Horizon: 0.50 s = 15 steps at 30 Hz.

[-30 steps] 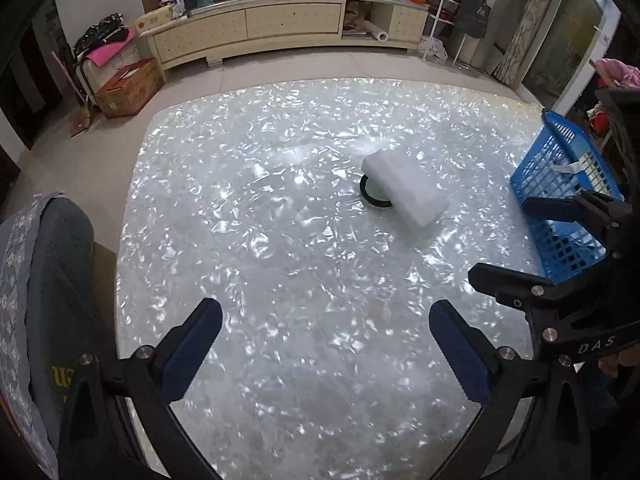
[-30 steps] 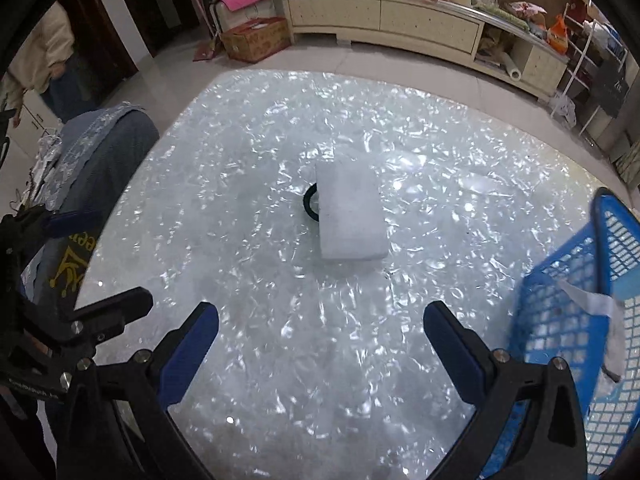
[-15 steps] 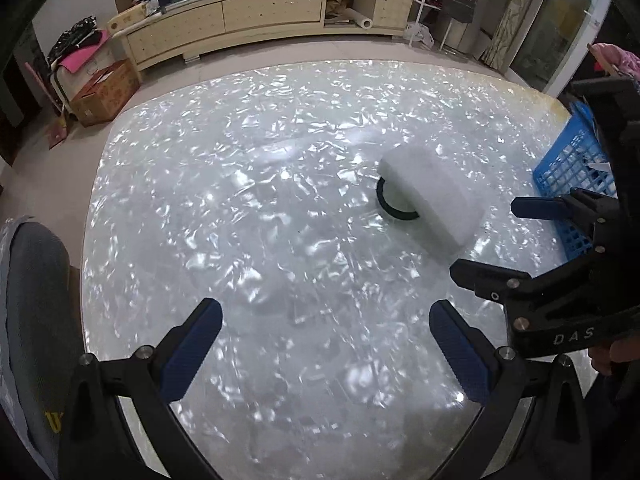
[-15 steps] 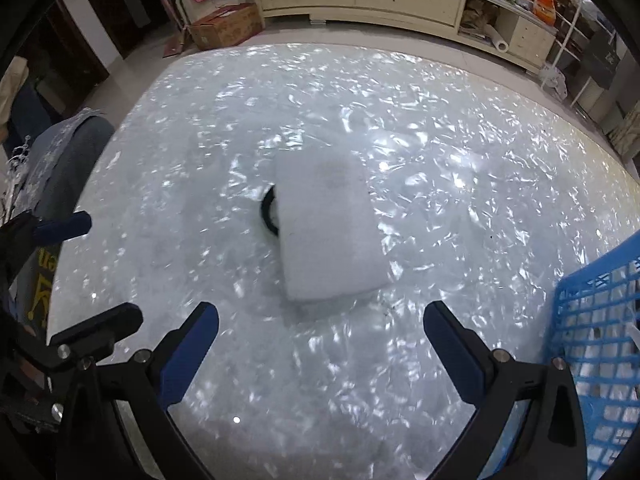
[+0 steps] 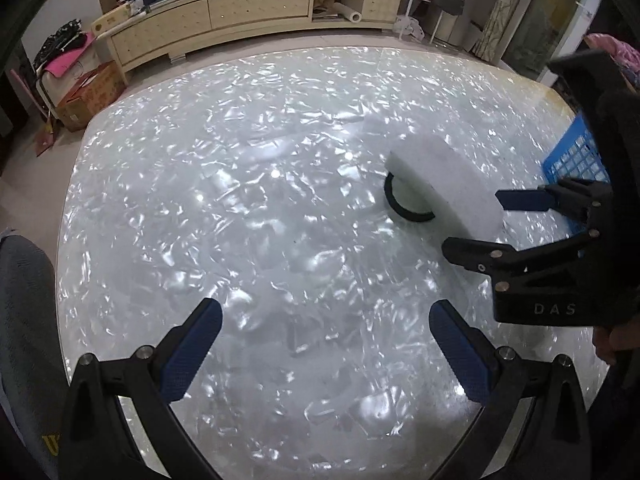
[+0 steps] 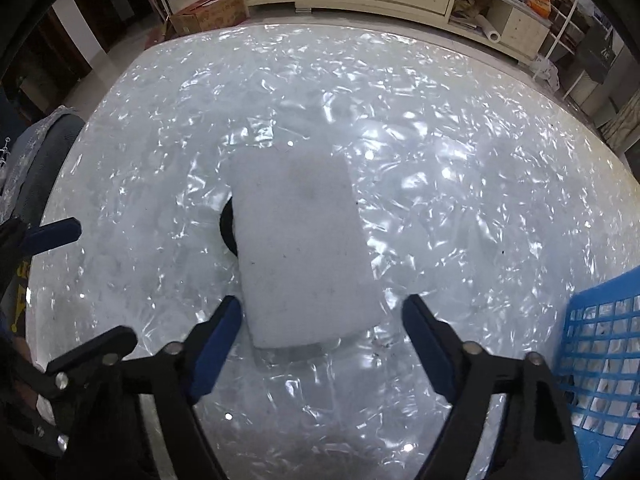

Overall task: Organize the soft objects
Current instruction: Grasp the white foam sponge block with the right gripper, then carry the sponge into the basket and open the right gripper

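A white foam block [image 6: 304, 248] lies flat on the shiny round table [image 6: 460, 200], partly covering a black ring [image 6: 226, 228]. My right gripper [image 6: 322, 312] points down over the block's near end. Its jaws are closing, with that end between the blue pads; the left pad is almost at the block's edge and the right pad stands clear of it. In the left wrist view the block [image 5: 444, 184] and ring [image 5: 400, 208] sit at the right, with the right gripper [image 5: 472, 222] at them. My left gripper [image 5: 326, 320] hangs open over bare table.
A blue plastic basket [image 6: 600, 360] holding something white stands at the table's right edge. A chair with a grey cover [image 5: 24, 320] is at the left edge. Beyond the table are a cream sideboard [image 5: 240, 12] and a cardboard box [image 5: 88, 96] on the floor.
Both grippers have sunk toward the table. The right one came forward to the foam block and its jaws have narrowed around the block's near end. The left gripper's jaws stayed wide.
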Motion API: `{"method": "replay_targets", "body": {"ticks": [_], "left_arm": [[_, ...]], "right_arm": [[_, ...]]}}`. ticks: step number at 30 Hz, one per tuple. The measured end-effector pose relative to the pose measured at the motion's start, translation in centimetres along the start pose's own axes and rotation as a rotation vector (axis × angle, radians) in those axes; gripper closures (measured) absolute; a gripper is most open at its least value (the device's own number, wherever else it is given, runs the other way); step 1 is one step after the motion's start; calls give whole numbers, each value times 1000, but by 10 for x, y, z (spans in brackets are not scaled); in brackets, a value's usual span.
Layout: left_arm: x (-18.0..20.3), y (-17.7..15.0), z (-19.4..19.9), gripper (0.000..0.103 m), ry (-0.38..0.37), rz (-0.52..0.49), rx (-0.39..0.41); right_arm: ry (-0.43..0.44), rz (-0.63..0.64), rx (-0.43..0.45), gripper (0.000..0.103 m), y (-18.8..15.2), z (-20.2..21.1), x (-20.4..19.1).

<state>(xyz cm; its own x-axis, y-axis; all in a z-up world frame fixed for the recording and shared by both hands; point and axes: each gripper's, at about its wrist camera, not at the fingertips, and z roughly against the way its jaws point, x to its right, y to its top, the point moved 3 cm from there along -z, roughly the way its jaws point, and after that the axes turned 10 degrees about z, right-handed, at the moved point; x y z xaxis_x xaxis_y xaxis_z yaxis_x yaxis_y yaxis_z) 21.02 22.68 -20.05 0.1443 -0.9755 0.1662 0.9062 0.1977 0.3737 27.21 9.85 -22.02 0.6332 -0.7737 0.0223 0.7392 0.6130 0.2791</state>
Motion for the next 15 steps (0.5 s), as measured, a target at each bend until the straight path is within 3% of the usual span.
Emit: {"method": "replay_targets", "body": {"ticks": [2, 15], "left_arm": [[0, 3, -2, 0, -2, 9, -2], [33, 2, 33, 0, -21, -33, 38]], "right_arm": [[-10, 10, 1, 47, 4, -2, 0], [26, 3, 61, 53, -16, 45, 11]]}}
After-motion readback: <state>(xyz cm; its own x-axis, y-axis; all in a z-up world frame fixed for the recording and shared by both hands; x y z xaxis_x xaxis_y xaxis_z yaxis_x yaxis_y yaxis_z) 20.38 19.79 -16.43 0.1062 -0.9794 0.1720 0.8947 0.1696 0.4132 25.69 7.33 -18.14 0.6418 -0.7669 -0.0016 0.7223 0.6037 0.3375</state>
